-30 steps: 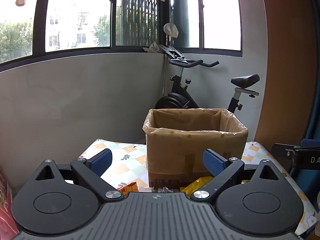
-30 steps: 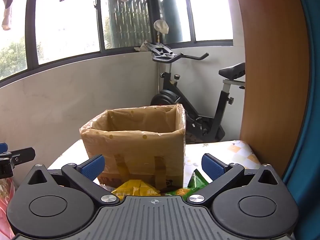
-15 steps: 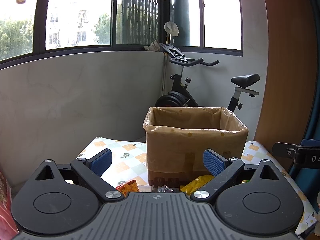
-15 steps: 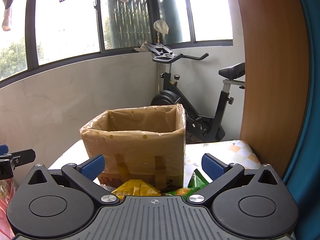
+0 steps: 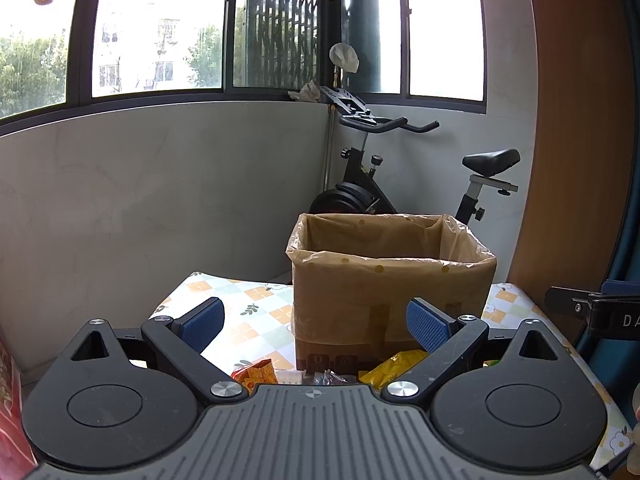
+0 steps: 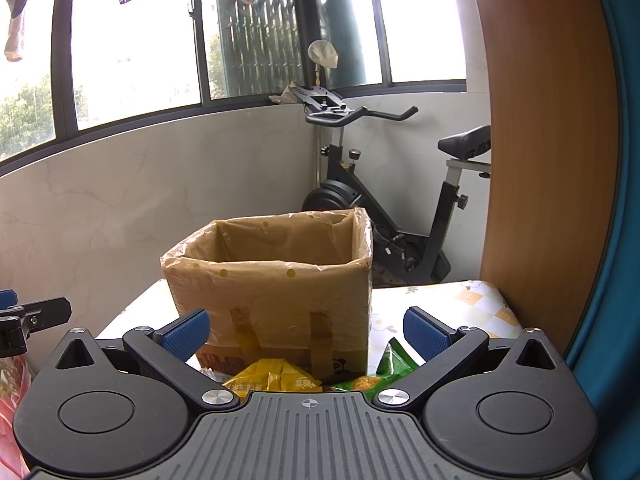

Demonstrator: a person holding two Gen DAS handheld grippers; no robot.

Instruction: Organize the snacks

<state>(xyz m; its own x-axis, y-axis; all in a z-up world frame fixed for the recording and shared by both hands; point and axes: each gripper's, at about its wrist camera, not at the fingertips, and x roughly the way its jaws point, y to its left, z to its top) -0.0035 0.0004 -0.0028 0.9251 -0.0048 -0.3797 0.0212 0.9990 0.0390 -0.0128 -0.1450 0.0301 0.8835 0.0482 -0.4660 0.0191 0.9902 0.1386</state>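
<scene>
Nothing has moved since the earlier frames. The left gripper (image 5: 314, 322) and right gripper (image 6: 307, 326) stay wide open and empty, facing the box (image 6: 272, 296) and snack packets (image 6: 276, 380).

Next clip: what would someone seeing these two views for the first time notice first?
A plastic-lined cardboard box stands open in the middle of the checked tablecloth, dead ahead of both wide-open grippers. Snack packets lie at its foot: a yellow packet and a green packet in the right view, an orange packet in the left. Behind, an exercise bike stands in the corner below the windows.
</scene>
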